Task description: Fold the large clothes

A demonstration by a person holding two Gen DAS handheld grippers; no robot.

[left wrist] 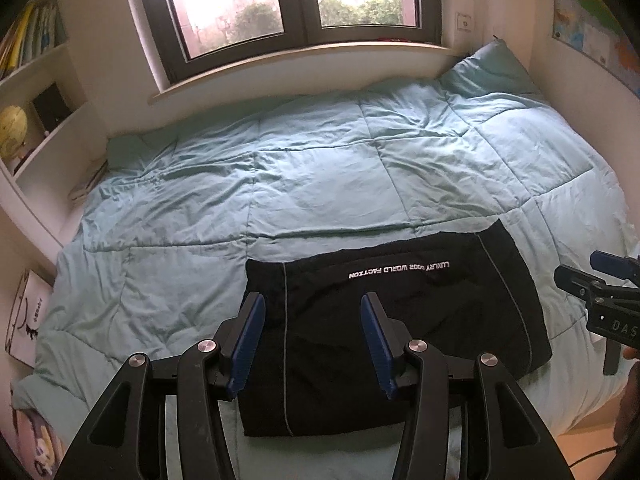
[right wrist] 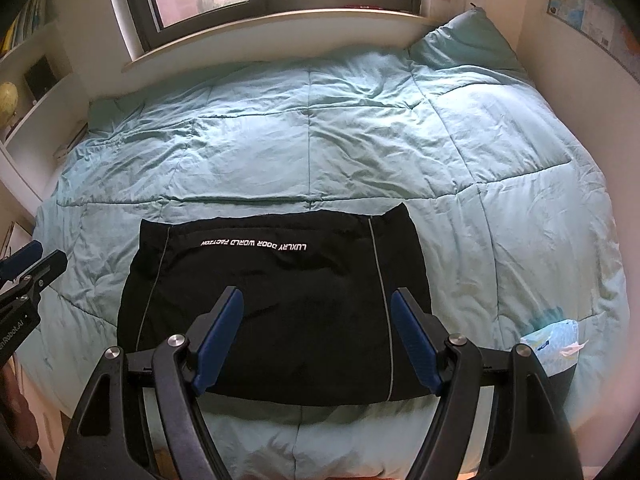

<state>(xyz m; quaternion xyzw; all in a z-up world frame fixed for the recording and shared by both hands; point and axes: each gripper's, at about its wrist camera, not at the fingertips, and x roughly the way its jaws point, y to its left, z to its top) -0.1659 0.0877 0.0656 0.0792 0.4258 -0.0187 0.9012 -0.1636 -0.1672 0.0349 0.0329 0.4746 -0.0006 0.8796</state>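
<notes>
A black garment (left wrist: pixel 400 320) with white lettering and thin grey piping lies folded into a flat rectangle near the front edge of the bed; it also shows in the right wrist view (right wrist: pixel 280 292). My left gripper (left wrist: pixel 312 304) is open and empty, held above the garment's left part. My right gripper (right wrist: pixel 318 298) is open and empty, held above the garment's near half. The right gripper also shows at the right edge of the left wrist view (left wrist: pixel 580 270), and the left gripper at the left edge of the right wrist view (right wrist: pixel 44 256).
A light teal quilt (left wrist: pixel 320 168) covers the bed, with a pillow (left wrist: pixel 488 68) at the far right corner. A window (left wrist: pixel 280 0) and sill run behind the bed. White shelves (left wrist: pixel 36 92) with a globe stand left. A tissue pack (right wrist: pixel 556 340) lies on the bed's right front.
</notes>
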